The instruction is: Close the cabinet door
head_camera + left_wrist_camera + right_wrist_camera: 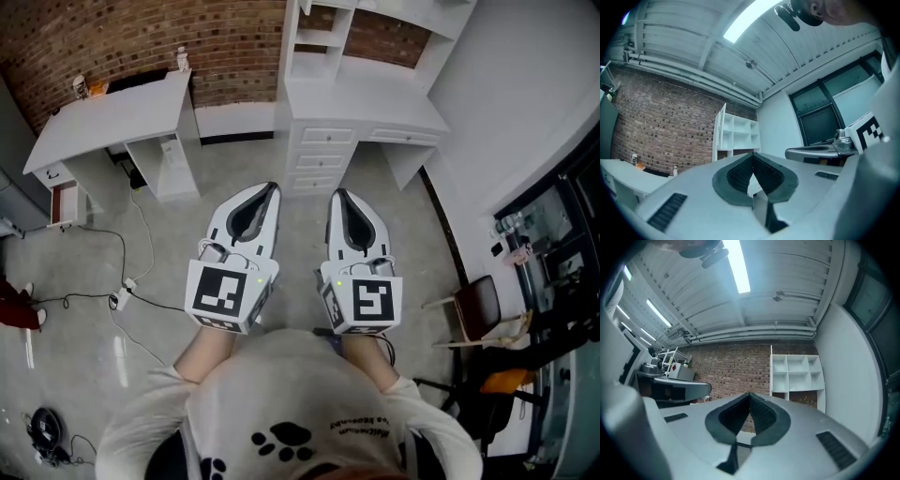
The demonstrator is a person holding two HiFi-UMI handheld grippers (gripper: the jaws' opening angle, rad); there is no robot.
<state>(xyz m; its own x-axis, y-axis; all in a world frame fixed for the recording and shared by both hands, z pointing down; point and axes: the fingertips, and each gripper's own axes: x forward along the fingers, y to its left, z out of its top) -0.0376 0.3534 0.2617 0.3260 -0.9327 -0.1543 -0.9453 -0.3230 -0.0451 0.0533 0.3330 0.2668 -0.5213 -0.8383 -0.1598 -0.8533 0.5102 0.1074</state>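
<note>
We hold two grippers side by side over a grey concrete floor, well apart from the furniture. The left gripper (268, 193) has its jaws pressed together with nothing between them. The right gripper (341, 198) is likewise closed and empty. Far ahead, against a brick wall (141, 37), stands a white desk with drawers (366, 98), topped by a cubby-shelf cabinet (740, 136). The cabinet door (720, 133), a tall white panel, stands swung out from the cabinet's left side. A second white desk (103, 122) sits far left.
</note>
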